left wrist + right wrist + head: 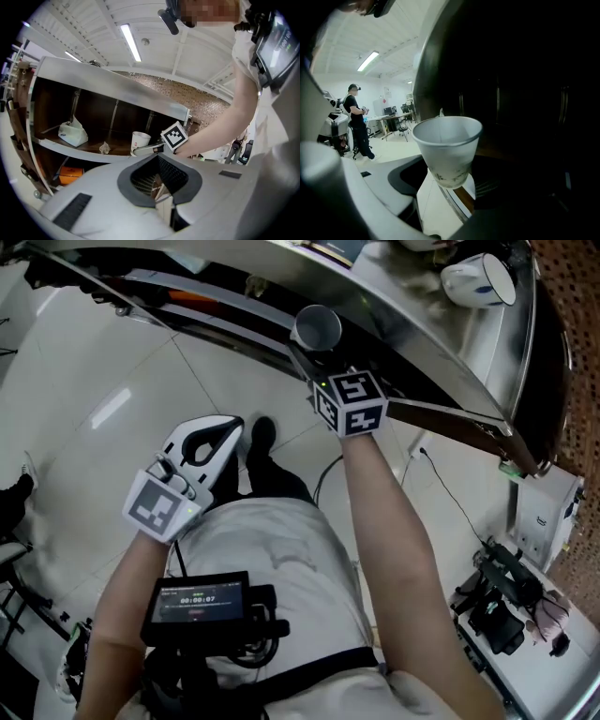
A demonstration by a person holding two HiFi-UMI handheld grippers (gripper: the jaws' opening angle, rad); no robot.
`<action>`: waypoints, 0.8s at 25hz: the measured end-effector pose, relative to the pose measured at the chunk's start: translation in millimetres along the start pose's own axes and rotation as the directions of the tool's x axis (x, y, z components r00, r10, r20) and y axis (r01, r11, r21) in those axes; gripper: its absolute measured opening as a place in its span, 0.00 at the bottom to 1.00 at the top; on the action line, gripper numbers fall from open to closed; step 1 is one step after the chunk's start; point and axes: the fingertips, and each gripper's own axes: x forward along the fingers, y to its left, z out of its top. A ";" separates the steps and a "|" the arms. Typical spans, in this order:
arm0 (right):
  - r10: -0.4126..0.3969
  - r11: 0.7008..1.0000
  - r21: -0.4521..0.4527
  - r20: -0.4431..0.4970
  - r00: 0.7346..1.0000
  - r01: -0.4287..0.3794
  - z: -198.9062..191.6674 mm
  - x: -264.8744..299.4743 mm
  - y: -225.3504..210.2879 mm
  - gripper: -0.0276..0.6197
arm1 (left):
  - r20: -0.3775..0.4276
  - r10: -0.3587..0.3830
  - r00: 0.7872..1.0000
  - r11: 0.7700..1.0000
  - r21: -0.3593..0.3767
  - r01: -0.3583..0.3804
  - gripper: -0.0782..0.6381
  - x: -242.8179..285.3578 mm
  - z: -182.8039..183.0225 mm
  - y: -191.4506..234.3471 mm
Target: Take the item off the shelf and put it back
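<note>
Gripping tapered white paper cup (447, 140), right claw (449, 183)

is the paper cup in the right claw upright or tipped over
Upright, leaning slightly: in the right gripper view the paper cup stands between the jaws of the right claw, open rim up, narrow base down.

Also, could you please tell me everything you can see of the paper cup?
The paper cup is white, tapering downward, with a rolled rim and faint dark print near its base. It stands upright, mouth up, apparently empty. The right gripper clamps its lower part at the shelf edge; whether it touches the board is unclear.
</note>
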 end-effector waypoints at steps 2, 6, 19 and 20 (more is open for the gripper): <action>0.017 1.000 0.005 0.007 1.000 -0.017 2.7 -8.1 9.6 0.48 | -0.012 0.000 1.000 1.000 0.010 0.000 0.12 -5.3 2.0 -2.8; 0.032 0.999 0.003 0.032 0.999 -0.032 17.3 -25.8 20.7 0.48 | -0.012 0.007 1.000 0.999 0.036 -0.006 0.12 -11.6 14.1 -1.2; 0.184 0.982 -0.064 0.067 0.981 -0.179 80.2 -81.0 84.5 0.48 | 0.051 0.064 0.997 0.996 0.060 -0.067 0.12 -42.9 60.0 13.7; 0.199 0.978 -0.074 0.070 0.978 -0.194 86.6 -85.0 91.4 0.48 | 0.057 0.070 0.996 0.995 0.063 -0.073 0.12 -46.1 62.8 15.1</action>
